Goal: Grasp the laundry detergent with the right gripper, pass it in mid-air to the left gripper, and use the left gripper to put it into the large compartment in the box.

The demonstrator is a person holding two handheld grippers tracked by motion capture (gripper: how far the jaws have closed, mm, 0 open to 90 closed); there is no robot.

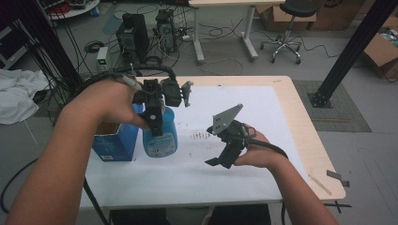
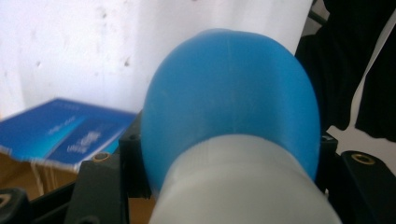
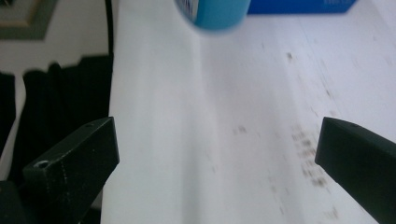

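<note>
We see a light blue plastic bottle (image 1: 160, 136) with a pale cap, standing or held just above the white sheet on the bench (image 1: 300, 126). A label with dark print sits low on its front; the writing is too small to read. The left gripper (image 1: 154, 123) comes down from above, its jaws pinching the bottle at its upper part. In the left gripper view, the bottle (image 2: 231, 102) sits between the jaws. Just beside the bottle stands a blue cardboard box (image 1: 115, 140), top flaps open; its white print is blurred and illegible, and we cannot tell its contents. The right gripper (image 1: 217, 161) hovers well apart, jaws spread with nothing between them.
</note>
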